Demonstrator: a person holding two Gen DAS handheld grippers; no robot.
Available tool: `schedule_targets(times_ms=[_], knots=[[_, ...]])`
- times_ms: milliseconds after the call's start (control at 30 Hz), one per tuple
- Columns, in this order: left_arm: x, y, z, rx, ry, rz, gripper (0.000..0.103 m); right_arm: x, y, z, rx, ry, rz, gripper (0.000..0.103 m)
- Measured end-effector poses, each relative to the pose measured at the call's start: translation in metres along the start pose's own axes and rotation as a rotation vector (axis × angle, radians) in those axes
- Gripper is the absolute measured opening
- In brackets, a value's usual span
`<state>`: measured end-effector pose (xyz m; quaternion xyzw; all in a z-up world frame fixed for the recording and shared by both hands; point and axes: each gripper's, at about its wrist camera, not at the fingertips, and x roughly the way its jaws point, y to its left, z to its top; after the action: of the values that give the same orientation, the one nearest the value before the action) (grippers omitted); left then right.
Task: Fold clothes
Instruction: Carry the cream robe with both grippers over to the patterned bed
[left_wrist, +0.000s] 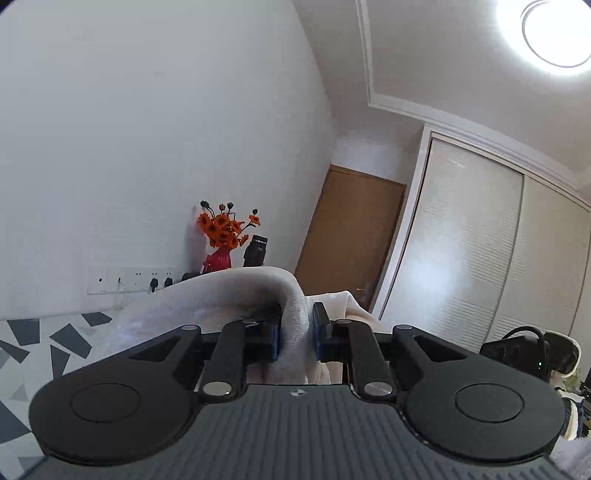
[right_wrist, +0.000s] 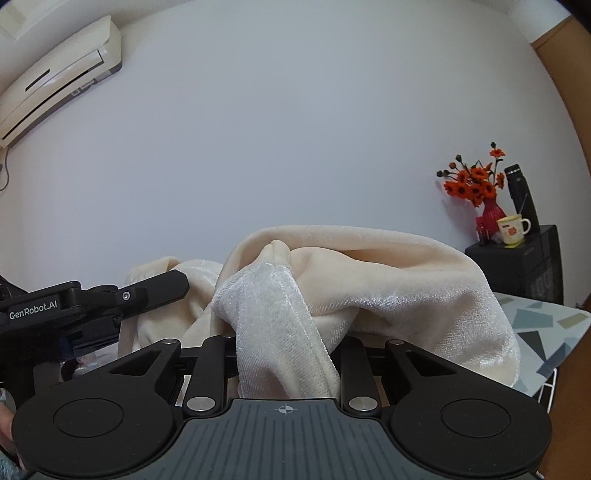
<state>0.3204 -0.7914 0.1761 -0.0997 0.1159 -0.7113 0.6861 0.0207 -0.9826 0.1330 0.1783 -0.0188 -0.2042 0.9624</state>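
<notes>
- The left gripper has its fingers drawn in to a narrow gap, with a fold of the cream velvety garment running between them; the left pad presses the cloth, while the right pad seems a touch clear of it, so the pinch looks light.
- The right gripper fingers are buried under a band of the same garment, which passes straight between them; I cannot tell how tight they are.
- The garment hangs lifted between both grippers, bunched, above the patterned surface.
- To do this well, I judge both grips should stay firm, the held edges level and pulled apart to smooth the bunching before laying it flat.
</notes>
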Motion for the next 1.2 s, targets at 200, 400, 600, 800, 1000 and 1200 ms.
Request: schedule_targets(times_ms=[200, 400, 600, 800, 1000, 1200], knots=[[0.049, 0.022, 0.011, 0.004, -0.012, 0.073, 0.018, 0.061, -0.031, 0.017, 0.002, -0.003, 0.067, 0.02], [0.124, 0.025, 0.012, 0.009, -0.031, 0.209, 0.018, 0.137, -0.098, 0.035, 0.023, 0.017, 0.173, 0.02], [0.219, 0.03, 0.012, -0.069, 0.0, 0.395, 0.018, 0.253, -0.193, 0.067, 0.031, 0.113, 0.238, 0.02], [0.292, 0.074, -0.014, -0.221, 0.104, 0.568, 0.018, 0.35, -0.259, 0.06, 0.011, 0.231, 0.24, 0.02], [0.327, 0.124, -0.066, -0.334, 0.292, 0.685, 0.018, 0.408, -0.299, -0.005, 0.004, 0.47, 0.144, 0.021], [0.356, 0.137, -0.091, -0.323, 0.381, 0.709, 0.018, 0.419, -0.299, -0.058, -0.029, 0.641, 0.138, 0.022]])
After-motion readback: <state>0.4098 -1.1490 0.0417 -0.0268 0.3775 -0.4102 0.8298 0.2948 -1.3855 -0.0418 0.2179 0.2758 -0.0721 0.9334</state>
